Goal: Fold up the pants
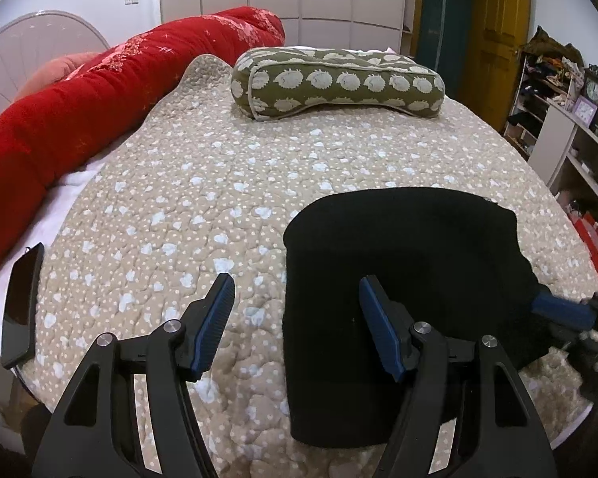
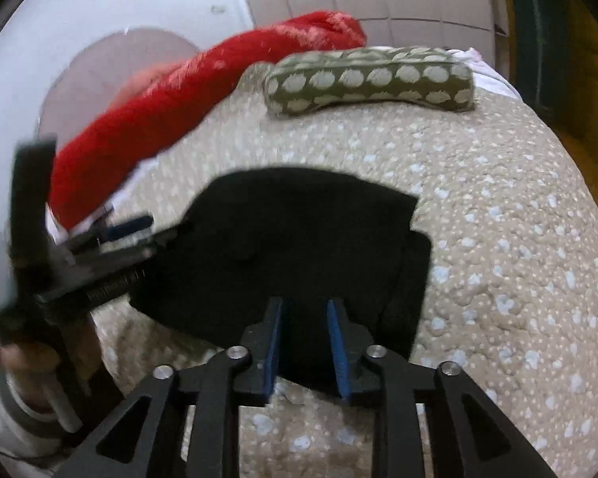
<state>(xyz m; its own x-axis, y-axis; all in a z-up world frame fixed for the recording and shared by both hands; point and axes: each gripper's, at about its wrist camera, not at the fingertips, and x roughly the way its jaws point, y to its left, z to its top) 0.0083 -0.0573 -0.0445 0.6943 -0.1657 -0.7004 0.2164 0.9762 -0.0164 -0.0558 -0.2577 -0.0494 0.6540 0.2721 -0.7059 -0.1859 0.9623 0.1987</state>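
Pants (image 1: pixel 402 279), black and already folded down into a compact bundle, lie on the quilted bedspread (image 1: pixel 203 207) of the bed, filling the lower right of the left wrist view and the centre of the right wrist view. In the left view the bundle's long axis runs from the bottom of the frame upward, roughly along the line of the fingers; its left edge is straight and clean, while its right side bulges and looks less tidy.

The left hand-held gripper (image 1: pixel 297 302) hangs wide open and holds nothing. It straddles the straight left edge: one blue pad sits over the bare quilt, the other over the black cloth. Whether either pad touches the fabric cannot be told.

The right hand-held gripper (image 2: pixel 305 318) is seen at the bundle's near edge at the bottom centre of its own view, its jaws parted by a moderate gap with dark cloth showing between them. The view is blurred, so I cannot tell whether it has any fabric pinched. In the left view it shows as a blurred blue finger at the bundle's right edge.

Judging by position, the right one is nearer to the untidy side and the left nearer to the straight edge, so a further fold would likely bring one side across the long axis toward the other.

A green patterned pillow (image 1: pixel 339 83) and a red quilt (image 1: pixel 99 91) lie well apart, toward the top of the frame; a phone (image 1: pixel 22 306) rests at the lower left.
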